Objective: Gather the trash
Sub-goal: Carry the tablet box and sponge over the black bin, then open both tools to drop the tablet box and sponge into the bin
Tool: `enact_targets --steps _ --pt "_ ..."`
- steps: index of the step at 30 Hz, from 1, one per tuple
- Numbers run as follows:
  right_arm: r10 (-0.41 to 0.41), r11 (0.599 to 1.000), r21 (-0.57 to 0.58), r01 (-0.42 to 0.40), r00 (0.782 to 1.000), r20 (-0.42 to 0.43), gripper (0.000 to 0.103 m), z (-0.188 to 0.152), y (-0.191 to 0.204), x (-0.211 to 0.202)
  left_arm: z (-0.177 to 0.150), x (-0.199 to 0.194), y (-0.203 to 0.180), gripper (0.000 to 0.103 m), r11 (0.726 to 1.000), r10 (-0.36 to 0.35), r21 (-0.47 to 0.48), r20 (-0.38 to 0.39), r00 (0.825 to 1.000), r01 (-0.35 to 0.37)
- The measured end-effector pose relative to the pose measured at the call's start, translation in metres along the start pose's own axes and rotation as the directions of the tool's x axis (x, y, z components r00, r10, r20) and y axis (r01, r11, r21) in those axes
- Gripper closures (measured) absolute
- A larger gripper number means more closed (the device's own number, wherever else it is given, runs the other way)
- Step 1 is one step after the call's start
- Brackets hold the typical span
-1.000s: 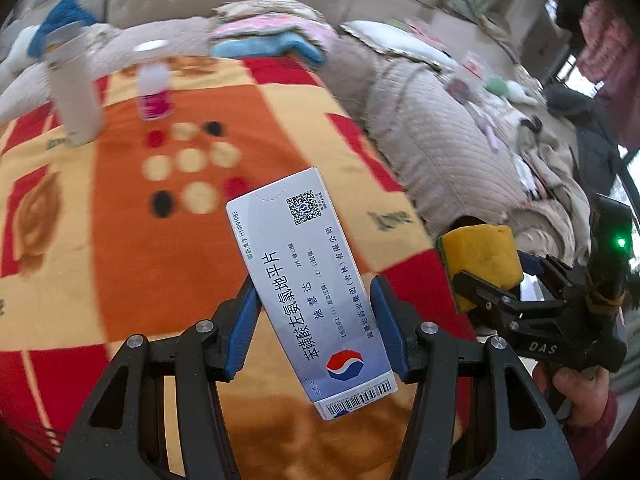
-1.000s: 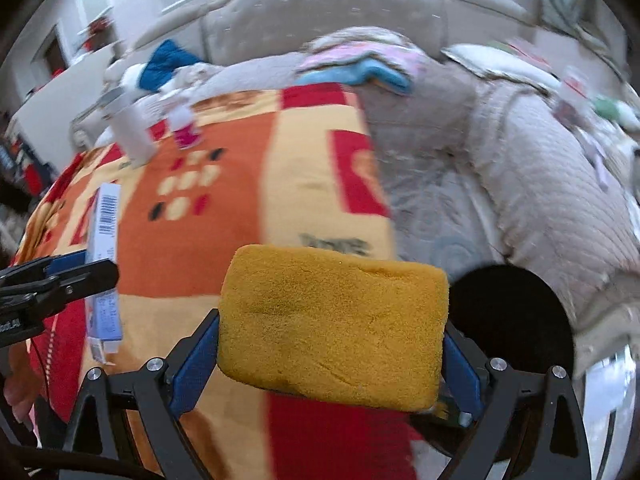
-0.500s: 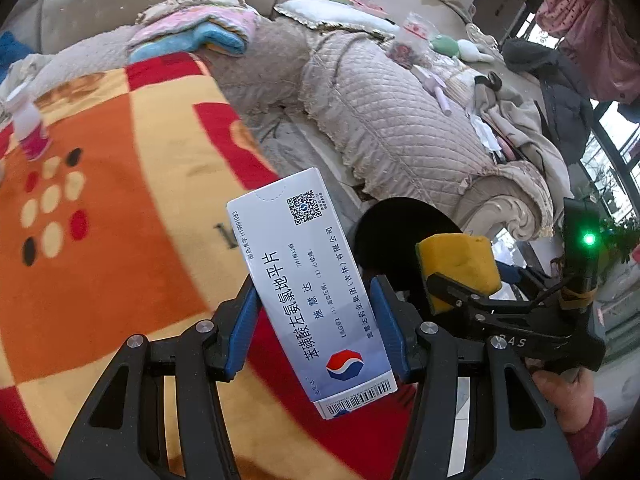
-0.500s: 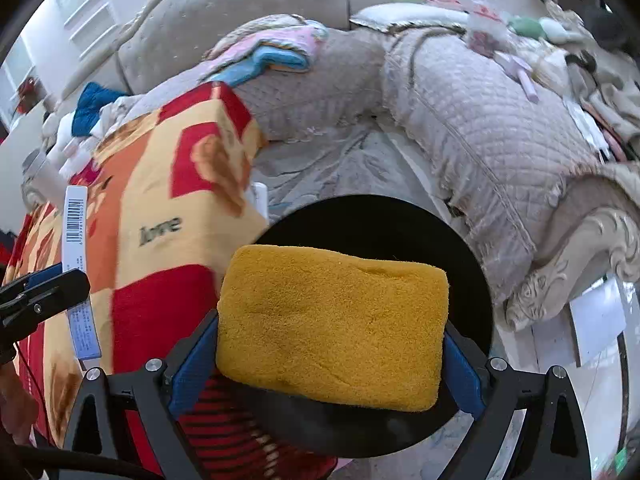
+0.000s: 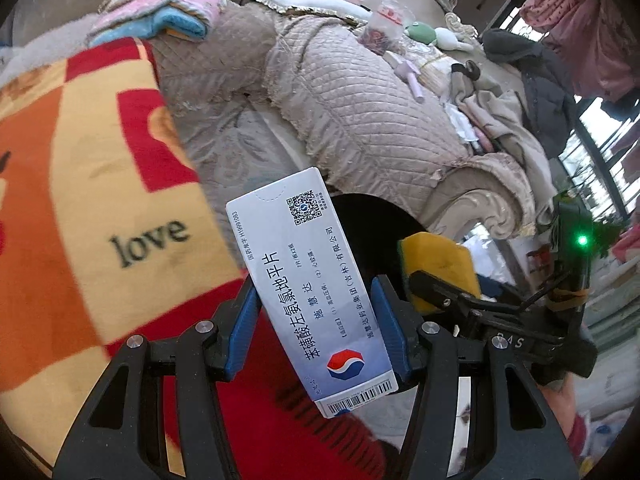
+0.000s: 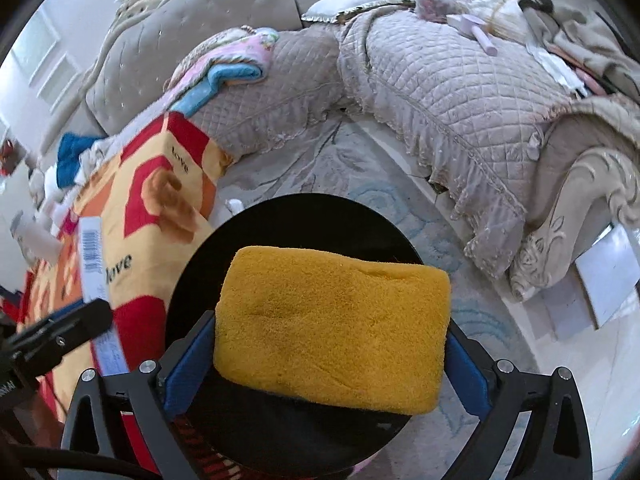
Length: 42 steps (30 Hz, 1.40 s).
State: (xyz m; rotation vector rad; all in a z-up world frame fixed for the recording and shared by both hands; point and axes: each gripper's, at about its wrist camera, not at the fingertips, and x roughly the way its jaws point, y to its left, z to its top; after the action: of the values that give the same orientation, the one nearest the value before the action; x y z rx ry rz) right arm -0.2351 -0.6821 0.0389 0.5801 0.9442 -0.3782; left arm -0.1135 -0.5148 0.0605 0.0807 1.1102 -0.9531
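My left gripper point(image 5: 316, 320) is shut on a white and blue medicine box point(image 5: 304, 288), which stands tilted between the blue pads, its barcode end low. My right gripper point(image 6: 328, 344) has a yellow sponge point(image 6: 332, 328) between its pads. Its jaws are opening, and the sponge still touches both pads. Directly beneath the sponge gapes a round black bin point(image 6: 304, 216). In the left wrist view the bin point(image 5: 368, 232) shows behind the box, with the sponge point(image 5: 440, 256) above it to the right. The box point(image 6: 92, 248) hangs left of the bin in the right wrist view.
A red, orange and yellow blanket point(image 5: 88, 184) with the word "love" covers the surface on the left. A quilted beige sofa point(image 6: 460, 92) curves behind the bin, strewn with clothes and small items. A pale patterned rug point(image 6: 340, 168) lies on the floor around the bin.
Both grippers have swung right, from over the blanket to the black bin beside it. The sponge now hangs over the bin's mouth and sits tilted between the pads. The box stays gripped.
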Motion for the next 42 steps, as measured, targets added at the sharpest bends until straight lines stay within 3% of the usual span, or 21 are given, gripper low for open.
enact_targets --steps 3,5,7,12,15,17,19,21,25,29,35,39,42 --pt "0.021 1.000 0.015 -0.021 1.000 0.011 0.000 -0.001 -0.001 -0.001 0.000 0.005 -0.004 0.044 1.000 0.017 0.017 -0.016 1.000 -0.017" --pt "0.044 0.998 0.033 -0.044 0.999 0.013 0.000 -0.002 -0.003 -0.001 -0.002 0.005 -0.004 0.034 0.999 0.024 0.024 -0.010 1.000 -0.024" --pt "0.063 0.997 0.051 -0.063 0.998 0.012 0.000 -0.003 -0.005 0.000 -0.003 0.003 0.000 0.031 1.000 0.010 0.009 -0.010 1.000 -0.010" --pt "0.091 0.995 0.050 -0.092 0.995 0.031 0.000 -0.002 -0.001 -0.004 -0.003 -0.002 0.007 0.031 1.000 0.025 -0.010 -0.004 1.000 -0.025" --pt "0.087 0.995 0.060 -0.086 0.996 -0.009 0.000 -0.002 -0.001 -0.003 -0.004 -0.006 0.012 0.031 0.999 0.023 -0.030 -0.002 1.000 -0.023" --pt "0.147 0.988 0.039 -0.150 0.987 0.059 0.000 -0.002 0.001 -0.010 -0.006 -0.010 0.014 0.031 0.999 0.022 -0.032 0.010 1.000 -0.021" --pt "0.056 0.998 0.037 -0.057 0.998 0.002 0.000 -0.001 0.001 0.003 -0.005 -0.009 0.012 0.031 0.999 0.030 -0.021 0.008 1.000 -0.030" --pt "0.098 0.995 0.014 -0.098 0.995 0.002 0.000 -0.006 0.005 0.001 -0.005 -0.010 0.010 0.031 1.000 0.025 -0.007 0.004 1.000 -0.025" --pt "0.044 0.994 -0.104 -0.042 0.999 0.014 0.000 -0.013 0.022 -0.006 0.009 -0.014 0.006 0.031 1.000 0.011 0.013 0.041 0.999 -0.012" --pt "0.059 0.973 -0.225 -0.056 0.998 0.004 0.000 -0.022 0.038 -0.008 0.024 0.005 -0.004 0.031 0.998 -0.020 0.053 -0.056 0.998 0.023" --pt "0.067 0.953 -0.296 -0.059 0.998 0.016 0.000 -0.027 0.044 -0.007 0.035 0.032 -0.026 0.031 0.987 -0.030 0.150 -0.170 0.985 0.056" --pt "0.100 0.933 -0.353 -0.077 0.994 0.048 0.000 -0.029 0.052 -0.013 0.035 0.058 -0.043 0.031 0.973 0.015 0.226 -0.244 0.970 0.042" --pt "0.137 0.929 -0.360 -0.090 0.985 0.106 0.000 -0.027 0.052 -0.026 0.034 0.076 -0.048 0.032 0.945 0.174 0.314 -0.237 0.956 -0.094"
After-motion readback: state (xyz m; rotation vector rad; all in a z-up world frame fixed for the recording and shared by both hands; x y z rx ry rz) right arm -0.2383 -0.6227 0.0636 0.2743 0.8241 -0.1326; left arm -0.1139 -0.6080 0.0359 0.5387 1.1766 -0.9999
